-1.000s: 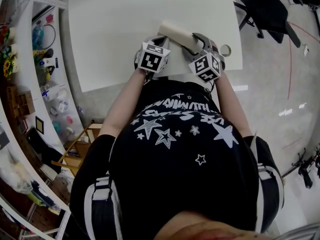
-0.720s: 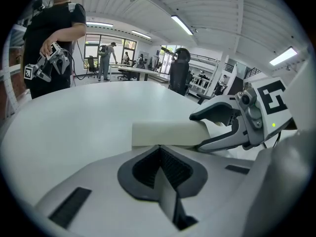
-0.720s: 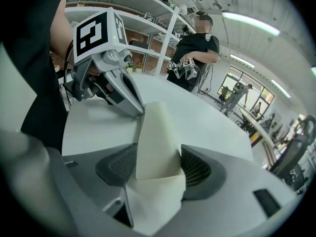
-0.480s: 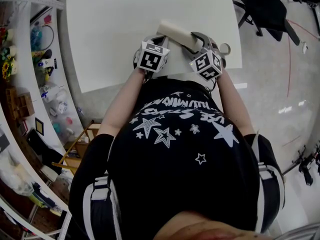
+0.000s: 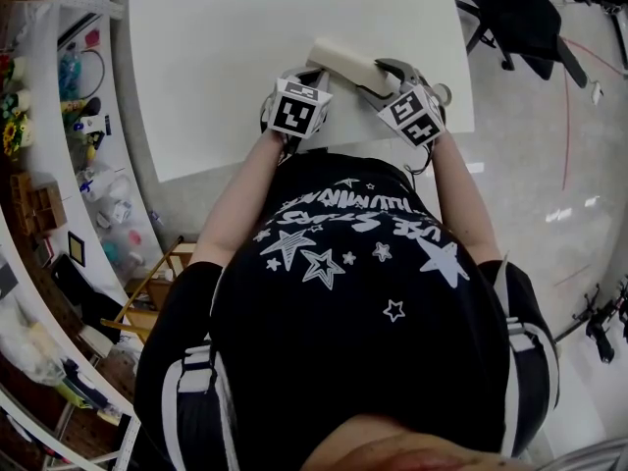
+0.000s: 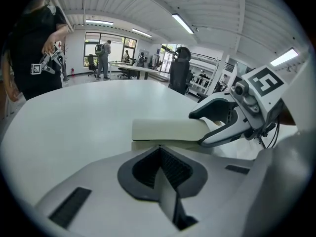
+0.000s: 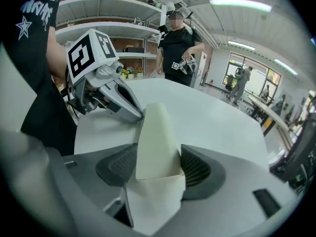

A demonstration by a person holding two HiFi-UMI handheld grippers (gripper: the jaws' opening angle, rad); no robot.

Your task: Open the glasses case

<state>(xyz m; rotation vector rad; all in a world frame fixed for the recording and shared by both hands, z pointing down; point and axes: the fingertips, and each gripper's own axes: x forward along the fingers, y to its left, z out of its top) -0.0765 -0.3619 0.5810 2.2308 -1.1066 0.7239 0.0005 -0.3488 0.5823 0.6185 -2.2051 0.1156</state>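
A cream glasses case point(image 5: 341, 64) lies on the white table point(image 5: 245, 37) near its front edge. My right gripper point(image 5: 375, 77) is shut on the case's right end; in the right gripper view the case point(image 7: 153, 135) stands wedged between the dark pads of that gripper point(image 7: 158, 168). My left gripper point(image 5: 316, 77) touches the case's near left end. Its jaws point(image 6: 160, 169) are together with a thin pale flap between them, and the case point(image 6: 168, 129) lies just beyond, with the right gripper point(image 6: 219, 127) clamped on its far end. The left gripper's tips point(image 7: 134, 114) meet the case's edge.
A tape roll point(image 5: 444, 94) lies by the table's right edge. Shelves with clutter point(image 5: 59, 165) run along the left, and an office chair point(image 5: 520, 18) stands at the top right. Another person point(image 7: 177, 38) stands beyond the table with grippers in hand.
My right gripper has turned and shifted slightly right, its marker cube now tilted differently. The case and left gripper stay in place.
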